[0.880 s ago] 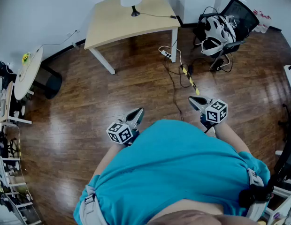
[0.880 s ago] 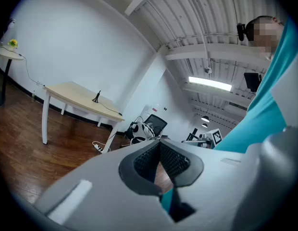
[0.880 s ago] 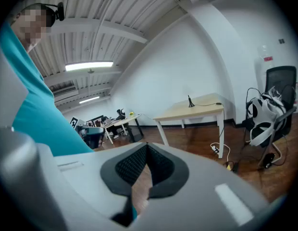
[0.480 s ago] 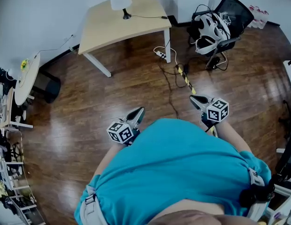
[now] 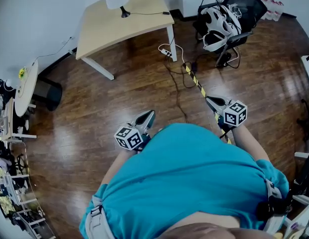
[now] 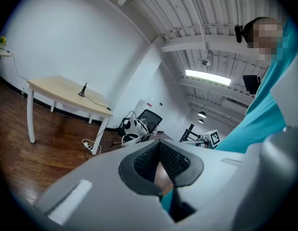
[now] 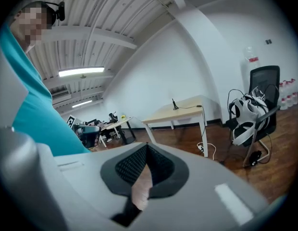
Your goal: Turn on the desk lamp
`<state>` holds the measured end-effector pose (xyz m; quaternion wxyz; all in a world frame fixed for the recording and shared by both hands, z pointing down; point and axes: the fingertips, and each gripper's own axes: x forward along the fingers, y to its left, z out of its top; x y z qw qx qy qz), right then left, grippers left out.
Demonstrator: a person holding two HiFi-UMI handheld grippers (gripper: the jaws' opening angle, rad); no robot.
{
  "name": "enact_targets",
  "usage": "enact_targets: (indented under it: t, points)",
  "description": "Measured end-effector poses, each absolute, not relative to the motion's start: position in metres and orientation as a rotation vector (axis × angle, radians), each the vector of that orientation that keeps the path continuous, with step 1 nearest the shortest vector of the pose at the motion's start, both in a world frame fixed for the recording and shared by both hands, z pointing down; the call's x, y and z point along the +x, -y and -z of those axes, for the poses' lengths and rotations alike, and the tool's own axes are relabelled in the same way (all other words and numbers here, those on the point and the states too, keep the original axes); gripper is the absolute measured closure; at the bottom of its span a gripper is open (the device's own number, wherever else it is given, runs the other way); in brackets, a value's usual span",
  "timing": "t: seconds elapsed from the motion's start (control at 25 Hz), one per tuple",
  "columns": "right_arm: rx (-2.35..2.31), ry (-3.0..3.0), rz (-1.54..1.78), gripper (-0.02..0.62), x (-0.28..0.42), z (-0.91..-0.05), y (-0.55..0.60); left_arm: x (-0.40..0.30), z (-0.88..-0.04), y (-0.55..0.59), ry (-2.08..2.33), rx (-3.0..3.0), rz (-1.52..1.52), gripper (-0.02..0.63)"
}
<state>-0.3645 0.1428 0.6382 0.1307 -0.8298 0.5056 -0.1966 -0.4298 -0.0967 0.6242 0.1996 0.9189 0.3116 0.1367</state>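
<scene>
The desk lamp [image 5: 118, 0] has a white shade and a black base and stands at the far end of the light wooden desk [image 5: 107, 28], well ahead of me. Both grippers are held close to my body, far from the desk. My left gripper [image 5: 147, 115] is shut with nothing in it, and so is my right gripper [image 5: 211, 101]. In the left gripper view the lamp [image 6: 83, 90] shows as a thin dark stem on the desk [image 6: 53, 91] beyond the closed gripper [image 6: 159, 147]. The right gripper view shows the lamp [image 7: 174, 104] far off past its gripper [image 7: 147, 150].
A black office chair [image 5: 225, 15] loaded with white gear stands right of the desk. A power strip [image 5: 166, 53] and loose cables lie on the wooden floor, with a yellow-black strip [image 5: 196, 82] running toward me. A round table [image 5: 25, 81] and cluttered shelves line the left.
In the head view the desk, lamp and chair have slid up and to the left, and the striped strip has come closer. Both grippers stay shut in front of my body.
</scene>
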Motion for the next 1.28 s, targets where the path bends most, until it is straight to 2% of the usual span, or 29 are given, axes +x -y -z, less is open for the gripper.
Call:
enact_targets:
  t: [0.56,0.76,1.28]
  points:
    - [-2.560,-1.301,0.581,0.594,-0.261,-0.586,-0.037,-0.288,-0.600,0.208,-1.056,2.439,-0.369,0.606]
    - [-2.578,-1.263,0.623,0.594,-0.219,-0.588,-0.002,-0.240,-0.616,0.233,-1.116,2.380,-0.435,0.606]
    - [-2.511,-1.310,0.649,0.594,-0.095,-0.633,-0.033,-0.137,-0.644,0.226,-0.991,2.434,-0.423,0.606]
